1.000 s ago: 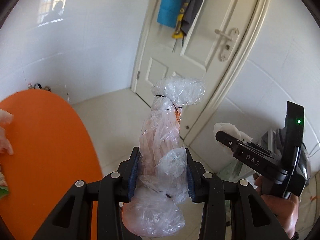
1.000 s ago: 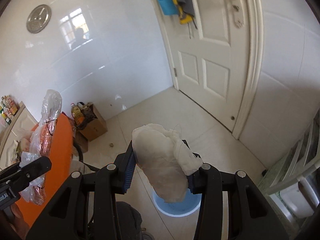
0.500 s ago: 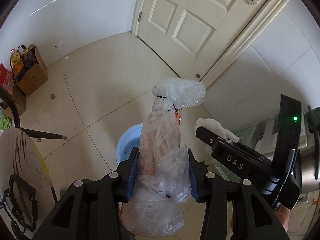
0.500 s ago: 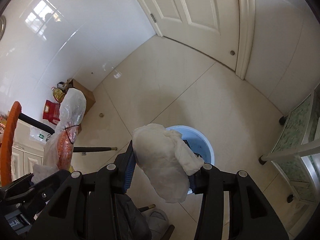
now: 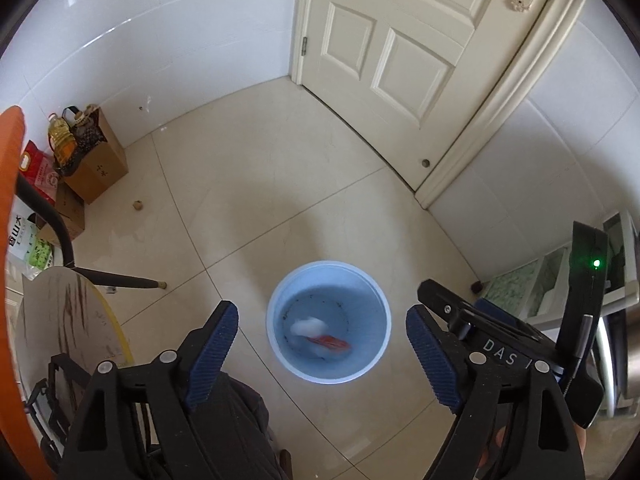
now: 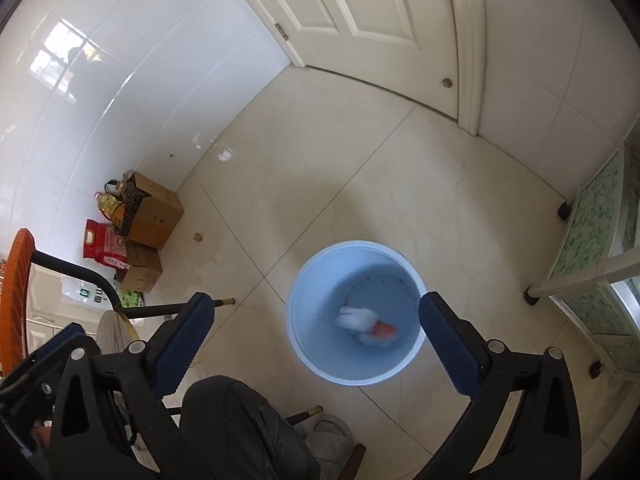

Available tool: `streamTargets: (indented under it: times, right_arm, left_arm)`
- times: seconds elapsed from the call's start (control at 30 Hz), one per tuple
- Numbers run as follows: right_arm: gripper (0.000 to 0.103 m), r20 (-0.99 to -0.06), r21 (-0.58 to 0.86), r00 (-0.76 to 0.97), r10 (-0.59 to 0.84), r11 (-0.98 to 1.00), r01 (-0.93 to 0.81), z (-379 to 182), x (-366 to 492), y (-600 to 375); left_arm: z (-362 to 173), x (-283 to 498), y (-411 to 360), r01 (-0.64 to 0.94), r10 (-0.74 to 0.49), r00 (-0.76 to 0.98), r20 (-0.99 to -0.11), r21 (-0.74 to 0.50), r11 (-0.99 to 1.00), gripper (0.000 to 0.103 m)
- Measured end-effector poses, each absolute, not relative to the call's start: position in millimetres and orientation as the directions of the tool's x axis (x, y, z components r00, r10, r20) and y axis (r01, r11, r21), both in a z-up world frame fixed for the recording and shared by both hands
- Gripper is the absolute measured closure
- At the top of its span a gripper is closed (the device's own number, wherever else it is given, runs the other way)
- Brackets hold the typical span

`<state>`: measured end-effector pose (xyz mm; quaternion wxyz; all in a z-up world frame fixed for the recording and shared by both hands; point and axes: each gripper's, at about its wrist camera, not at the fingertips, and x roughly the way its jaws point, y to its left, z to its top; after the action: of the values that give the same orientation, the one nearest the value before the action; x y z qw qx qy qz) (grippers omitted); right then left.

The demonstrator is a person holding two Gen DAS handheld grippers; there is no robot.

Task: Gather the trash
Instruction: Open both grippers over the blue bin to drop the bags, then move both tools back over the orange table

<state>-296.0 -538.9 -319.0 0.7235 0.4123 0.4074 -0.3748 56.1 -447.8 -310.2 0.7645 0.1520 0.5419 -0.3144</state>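
A light blue trash bin [image 5: 280, 344] stands on the tiled floor, below both grippers; it also shows in the right wrist view [image 6: 304, 336]. Inside it lie a white wad [image 5: 307, 326] and an orange-tinted plastic bag [image 5: 334, 343], blurred; the white wad [image 6: 354, 317] and the orange bag [image 6: 385, 329] show in the right wrist view too. My left gripper [image 5: 322, 354] is open and empty above the bin. My right gripper [image 6: 316, 344] is open and empty above the bin; it appears in the left wrist view [image 5: 472, 320] at the right.
A closed white door [image 5: 404, 52] is beyond the bin. Cardboard boxes [image 5: 98, 160] with an oil bottle and bags sit by the left wall. An orange table edge [image 5: 10, 200] and a stool [image 5: 60, 332] are at left. A glass-fronted cabinet [image 6: 596, 248] stands at right.
Both grippers opened. The plastic bag left my left gripper and the white wad left my right gripper; both now lie in the blue bin.
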Motion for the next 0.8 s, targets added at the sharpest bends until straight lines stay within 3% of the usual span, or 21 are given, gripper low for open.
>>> streamTargets:
  times: [0.33,0.8]
  right_arm:
    - [0.0,-0.879,0.258,0.383,-0.284,0.392,0.883,-275.2,-302.1,-512.9]
    - [0.0,-0.722,0.182,0.515,-0.462,0.591,0.786,-115.8,-237.9,-407.8]
  left_arm:
    - [-243.6,18.2,-392.3,0.649,-0.372,0.3,-0.879,-0.097,0.754,0.015]
    - [-116.8,-21.1,-242.4,0.61,-0.521,0.518,-0.679,-0.133,0.781,0.007]
